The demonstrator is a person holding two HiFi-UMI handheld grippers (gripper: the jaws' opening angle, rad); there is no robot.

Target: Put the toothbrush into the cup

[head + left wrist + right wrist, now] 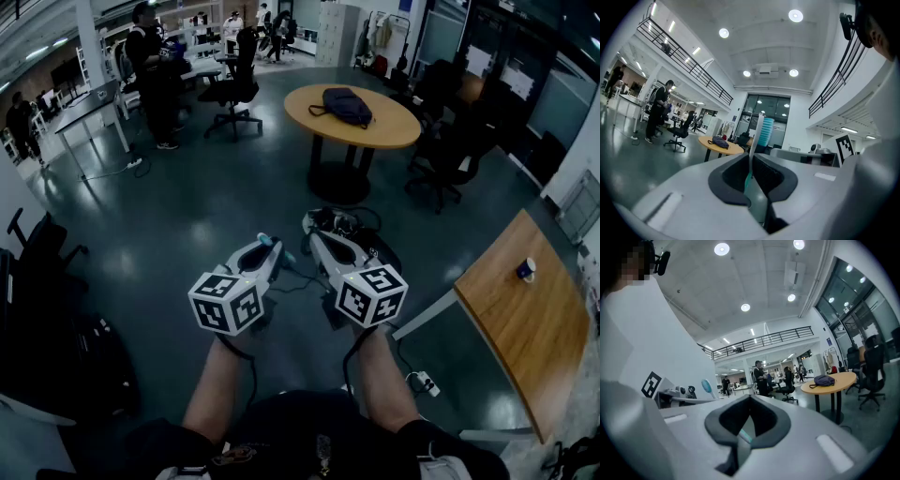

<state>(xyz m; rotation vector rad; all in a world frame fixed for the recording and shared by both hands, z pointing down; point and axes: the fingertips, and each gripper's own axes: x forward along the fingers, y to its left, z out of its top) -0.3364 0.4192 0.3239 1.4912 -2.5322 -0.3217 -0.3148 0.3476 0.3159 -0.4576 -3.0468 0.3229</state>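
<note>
Clamping the toothbrush by its thin handle, my left gripper may let it pivot; right gripper sits closed.

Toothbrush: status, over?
Left gripper shut on toothbrush, bristles up. Right gripper jaws together, seemingly empty. Cup apart on wooden table, right side. Nothing visibly in the way.

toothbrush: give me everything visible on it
The toothbrush has a slim white neck, a block of light blue bristles and a teal lower handle; it looks plastic. It stands nearly upright, head up, bristles facing right in the left gripper view, pinched at the handle between the shut jaws of the left gripper, held in the air over the floor. Nothing else touches it.
</note>
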